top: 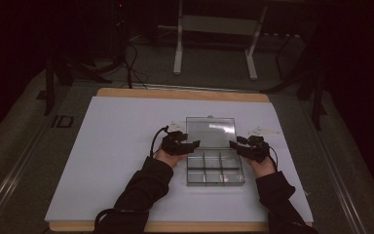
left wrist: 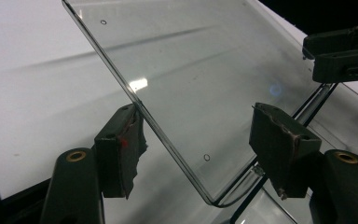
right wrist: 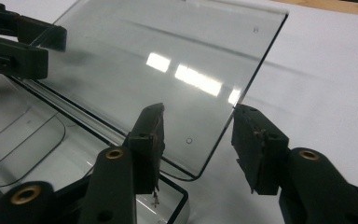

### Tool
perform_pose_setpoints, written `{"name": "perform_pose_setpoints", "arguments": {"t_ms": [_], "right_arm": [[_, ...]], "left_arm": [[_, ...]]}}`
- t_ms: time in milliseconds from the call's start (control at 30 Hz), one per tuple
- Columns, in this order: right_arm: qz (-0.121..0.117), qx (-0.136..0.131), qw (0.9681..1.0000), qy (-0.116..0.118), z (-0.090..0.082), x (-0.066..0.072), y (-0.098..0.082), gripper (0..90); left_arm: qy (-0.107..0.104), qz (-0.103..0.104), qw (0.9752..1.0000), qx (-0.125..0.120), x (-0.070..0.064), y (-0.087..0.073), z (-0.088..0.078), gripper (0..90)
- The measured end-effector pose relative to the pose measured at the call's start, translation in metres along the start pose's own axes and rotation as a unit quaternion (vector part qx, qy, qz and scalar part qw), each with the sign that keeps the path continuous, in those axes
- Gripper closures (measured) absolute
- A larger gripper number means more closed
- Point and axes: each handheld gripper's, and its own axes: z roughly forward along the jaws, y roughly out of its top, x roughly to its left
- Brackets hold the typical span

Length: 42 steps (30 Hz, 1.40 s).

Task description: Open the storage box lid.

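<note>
Left gripper [top: 195,145]: I read jaws part open, straddling the left edge of the clear hinged plastic lid [left wrist: 200,70], pads off it.
Lid: raised behind clear compartment box [top: 215,171]; hinge runs left-right.
Right gripper [top: 233,145]: part open astride right edge, equally near.
Surface: white sheet [top: 117,146], dark room.

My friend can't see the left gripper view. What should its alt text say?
A clear plastic lid stands tilted, one edge between the left claw's two open black fingers, over a white table sheet. The other black claw shows at the top right.
</note>
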Motion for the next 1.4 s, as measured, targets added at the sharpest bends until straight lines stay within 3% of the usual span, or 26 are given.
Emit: {"name": "perform_pose_setpoints", "arguments": {"t_ms": [100, 267, 333, 400, 500, 633, 667, 733, 900, 1033, 1100, 1133, 1233, 1300, 1400], "right_arm": [[0.001, 0.001, 1.0000, 0.001, 0.000, 0.000, 0.000, 54.2], [0.000, 0.003, 1.0000, -0.001, 0.002, 0.000, 0.000, 54.5], [0.002, 0.003, 1.0000, 0.000, 0.002, 0.000, 0.000, 54.6], [-0.001, 0.004, 1.0000, 0.000, 0.002, 0.000, 0.000, 55.9], [-0.003, 0.005, 1.0000, 0.000, 0.003, 0.001, 0.001, 55.8], [-0.009, 0.008, 0.9999, 0.000, 0.004, 0.003, 0.003, 54.5], [-0.009, 0.008, 0.9999, 0.003, 0.005, 0.003, 0.003, 53.7], [-0.011, 0.010, 0.9999, 0.005, 0.005, 0.004, 0.004, 52.7], [-0.028, 0.015, 0.9994, 0.013, 0.003, 0.006, 0.010, 40.8], [-0.030, 0.011, 0.9992, 0.022, 0.002, 0.007, 0.014, 28.1], [-0.034, 0.014, 0.9985, 0.041, 0.001, 0.007, 0.015, 21.5], [-0.036, 0.019, 0.9981, 0.046, 0.001, 0.008, 0.015, 19.3], [-0.050, 0.025, 0.9976, 0.040, -0.001, 0.011, 0.015, 16.5], [-0.049, 0.024, 0.9977, 0.039, -0.004, 0.011, 0.015, 16.5], [-0.051, 0.020, 0.9980, 0.033, -0.006, 0.010, 0.015, 16.3]], "left_arm": [[0.006, -0.006, 1.0000, 0.004, 0.000, 0.000, 0.000, 35.1], [-0.001, -0.035, 0.9993, 0.015, 0.002, 0.001, 0.002, 34.2], [-0.003, -0.040, 0.9991, 0.017, 0.003, 0.001, 0.002, 33.1], [0.018, -0.038, 0.9988, 0.025, 0.002, 0.002, 0.003, 30.9], [0.015, -0.037, 0.9987, 0.030, 0.002, 0.003, 0.004, 31.7], [0.022, -0.014, 0.9993, 0.025, -0.001, 0.004, 0.003, 31.4], [0.012, -0.009, 0.9997, 0.019, -0.002, 0.005, 0.001, 30.2], [0.012, -0.005, 0.9998, 0.017, -0.003, 0.005, 0.000, 29.1], [-0.008, 0.010, 0.9999, 0.006, -0.006, 0.011, -0.007, 14.9], [-0.055, 0.035, 0.9979, 0.006, -0.011, 0.015, -0.013, 5.3], [-0.047, 0.042, 0.9979, 0.008, -0.013, 0.015, -0.014, 3.1], [-0.052, 0.059, 0.9969, 0.008, -0.016, 0.015, -0.016, 3.1], [-0.045, 0.070, 0.9965, 0.010, -0.019, 0.016, -0.017, 3.0], [-0.040, 0.091, 0.9950, 0.011, -0.023, 0.015, -0.020, 2.4], [-0.045, 0.100, 0.9939, 0.013, -0.025, 0.015, -0.022, 2.5]]}}
